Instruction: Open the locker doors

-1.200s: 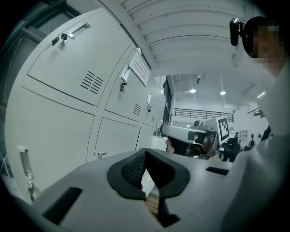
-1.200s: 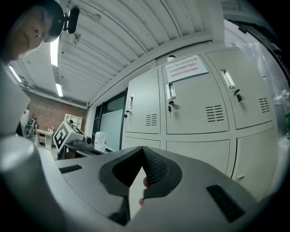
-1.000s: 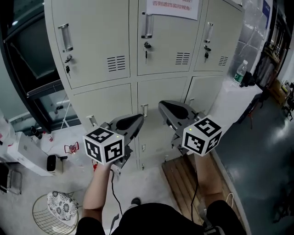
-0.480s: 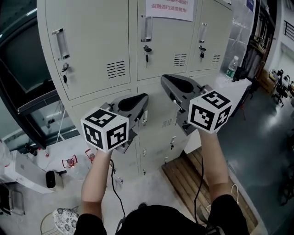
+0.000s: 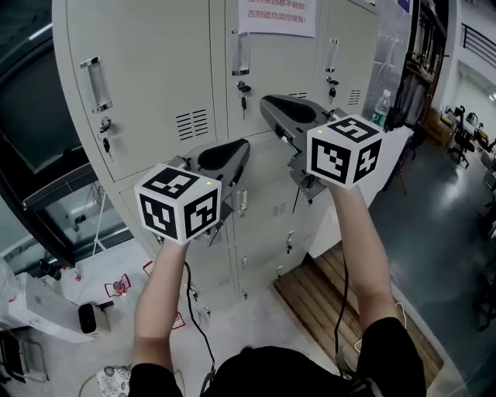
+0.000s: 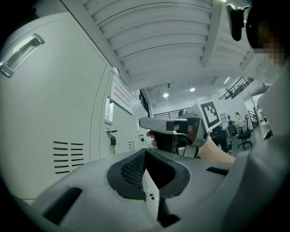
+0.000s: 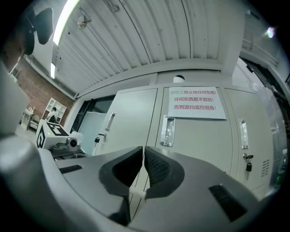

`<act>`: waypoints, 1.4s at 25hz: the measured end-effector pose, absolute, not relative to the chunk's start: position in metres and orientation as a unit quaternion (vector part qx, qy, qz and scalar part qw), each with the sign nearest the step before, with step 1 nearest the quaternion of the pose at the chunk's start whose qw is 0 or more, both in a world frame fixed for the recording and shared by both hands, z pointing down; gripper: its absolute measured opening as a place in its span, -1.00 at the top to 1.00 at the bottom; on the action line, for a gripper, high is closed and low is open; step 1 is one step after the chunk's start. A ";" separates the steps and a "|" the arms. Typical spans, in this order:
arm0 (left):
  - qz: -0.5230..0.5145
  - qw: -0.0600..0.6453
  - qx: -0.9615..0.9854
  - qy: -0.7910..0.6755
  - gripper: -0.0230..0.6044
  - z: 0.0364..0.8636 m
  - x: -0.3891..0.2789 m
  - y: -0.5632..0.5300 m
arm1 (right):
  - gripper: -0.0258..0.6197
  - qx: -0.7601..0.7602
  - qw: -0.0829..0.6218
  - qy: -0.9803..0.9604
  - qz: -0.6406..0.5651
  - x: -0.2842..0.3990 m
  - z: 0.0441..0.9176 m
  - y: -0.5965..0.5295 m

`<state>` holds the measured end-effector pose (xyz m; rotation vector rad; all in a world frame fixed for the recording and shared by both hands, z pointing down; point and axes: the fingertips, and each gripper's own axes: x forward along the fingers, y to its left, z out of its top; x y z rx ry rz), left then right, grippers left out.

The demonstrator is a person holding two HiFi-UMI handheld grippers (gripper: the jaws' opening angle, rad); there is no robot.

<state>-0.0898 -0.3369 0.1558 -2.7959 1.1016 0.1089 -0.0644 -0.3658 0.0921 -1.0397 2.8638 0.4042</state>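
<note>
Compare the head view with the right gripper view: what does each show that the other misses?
Head view only: the floor, a wooden pallet, a water bottle and the lower locker doors. Right gripper view only: the ceiling, and the right gripper seen along its fingers, together with nothing between. Both: the shut upper locker doors and the red-print notice.

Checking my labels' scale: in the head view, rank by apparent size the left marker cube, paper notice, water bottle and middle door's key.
Left marker cube, nearest the camera
Paper notice, cropped at top
Water bottle
Key
</note>
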 end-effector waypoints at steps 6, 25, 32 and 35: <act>0.056 0.073 -0.924 0.372 0.87 0.138 -0.104 -0.341 | 0.88 -0.355 0.025 0.924 0.143 -0.072 0.081 -0.382; 0.048 0.078 -0.921 0.379 0.87 0.139 -0.116 -0.337 | 0.54 -0.371 -0.019 0.914 0.163 -0.102 0.061 -0.436; 0.047 0.075 -0.919 0.385 0.87 0.142 -0.125 -0.342 | 0.43 -0.375 -0.030 0.912 0.163 -0.108 0.056 -0.454; 0.047 0.074 -0.918 0.387 0.87 0.144 -0.127 -0.344 | 0.40 -0.369 -0.027 0.915 0.159 -0.113 0.055 -0.457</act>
